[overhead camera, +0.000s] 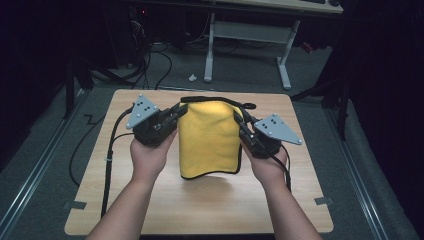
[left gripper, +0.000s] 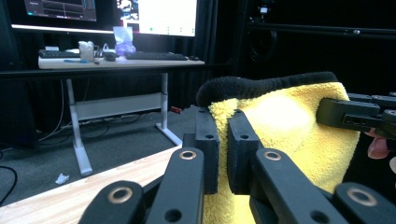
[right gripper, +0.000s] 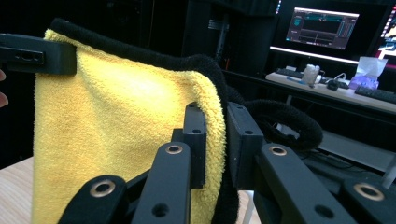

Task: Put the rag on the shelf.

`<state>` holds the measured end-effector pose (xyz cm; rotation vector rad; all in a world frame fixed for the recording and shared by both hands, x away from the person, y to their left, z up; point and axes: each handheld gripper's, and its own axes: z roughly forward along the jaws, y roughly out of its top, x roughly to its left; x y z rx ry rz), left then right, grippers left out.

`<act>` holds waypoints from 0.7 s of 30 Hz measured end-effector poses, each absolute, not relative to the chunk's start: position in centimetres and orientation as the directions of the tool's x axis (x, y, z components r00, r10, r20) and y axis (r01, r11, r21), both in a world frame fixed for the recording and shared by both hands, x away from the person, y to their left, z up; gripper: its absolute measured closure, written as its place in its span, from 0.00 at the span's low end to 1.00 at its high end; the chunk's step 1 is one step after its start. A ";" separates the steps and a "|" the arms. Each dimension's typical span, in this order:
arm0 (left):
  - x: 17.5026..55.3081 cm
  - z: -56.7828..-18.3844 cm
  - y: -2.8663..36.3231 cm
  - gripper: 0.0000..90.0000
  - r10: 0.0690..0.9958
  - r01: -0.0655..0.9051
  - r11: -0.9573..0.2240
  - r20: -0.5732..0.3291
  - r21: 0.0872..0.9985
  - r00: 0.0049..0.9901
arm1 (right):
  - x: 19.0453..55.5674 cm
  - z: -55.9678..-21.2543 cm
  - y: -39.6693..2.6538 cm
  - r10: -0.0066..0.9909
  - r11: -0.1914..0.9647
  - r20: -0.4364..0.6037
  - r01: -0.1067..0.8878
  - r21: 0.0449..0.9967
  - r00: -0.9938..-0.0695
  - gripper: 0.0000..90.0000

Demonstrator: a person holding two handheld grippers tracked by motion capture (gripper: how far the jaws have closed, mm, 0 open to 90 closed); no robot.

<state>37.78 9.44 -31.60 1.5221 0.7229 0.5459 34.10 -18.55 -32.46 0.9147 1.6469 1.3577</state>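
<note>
A yellow towel [overhead camera: 209,137] with a black hem hangs above the wooden table [overhead camera: 150,210], stretched between both grippers. My left gripper [overhead camera: 181,111] is shut on the towel's upper left corner; in the left gripper view its jaws pinch the yellow towel [left gripper: 289,126] edge, at my left gripper [left gripper: 223,135]. My right gripper [overhead camera: 239,119] is shut on the upper right corner; in the right gripper view the towel [right gripper: 116,126] runs between the jaws of my right gripper [right gripper: 215,135]. The towel's lower edge hangs just above the tabletop.
A white-legged desk [overhead camera: 250,30] stands beyond the table, with monitors and a keyboard [left gripper: 154,56] on it. Black cables [overhead camera: 112,145] trail from the grippers over the table's left side and onto the floor.
</note>
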 end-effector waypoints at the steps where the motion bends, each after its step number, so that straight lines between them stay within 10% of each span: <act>1: 37.8 -31.5 9.5 0.94 0.720 0.118 0.006 -0.087 0.993 0.688 | 34.1 -32.4 -18.5 0.898 0.157 -0.125 0.042 0.987 -0.421 0.89; 21: 41.1 -29.0 8.5 0.94 0.729 0.099 -0.061 -0.023 0.993 0.684 | 36.8 -30.3 -19.0 0.906 0.161 -0.127 0.051 0.986 -0.404 0.89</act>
